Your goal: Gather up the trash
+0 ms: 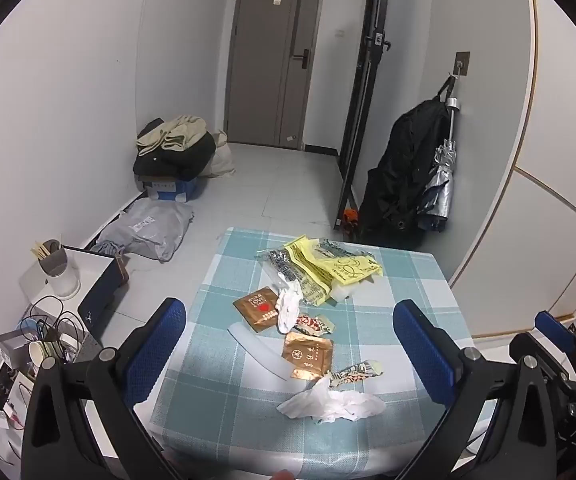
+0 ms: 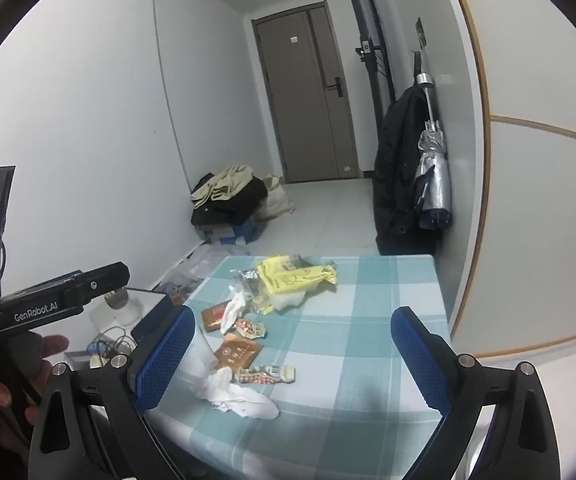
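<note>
Your left wrist view takes in the floor clutter left of the table [image 1: 400,280]: a white cup [image 1: 57,268] holding sticks on a white box, and a paper cup [image 1: 41,350] among black cables. It also catches the blue tip of your right gripper [image 1: 554,330] at its right edge. Your right wrist view shows instead your left hand [image 2: 27,372] wrapped around the black handle at its left edge, and only a glimpse of the white cup [image 2: 121,306].

Both grippers tilt gently down toward the checked cloth. The left gripper [image 1: 288,344] has its jaws spread wide with nothing gripped; the trash lies on the table between and beyond its pads. The crumpled tissue [image 1: 334,402] is nearest, then a brown sachet [image 1: 308,356], a second brown sachet [image 1: 257,310] and the yellow bag [image 1: 334,266] farthest ahead. The right gripper [image 2: 292,360] is likewise wide open and empty; the crumpled tissue [image 2: 239,394] sits just inside its left pad, the yellow bag [image 2: 292,278] well ahead.
</note>
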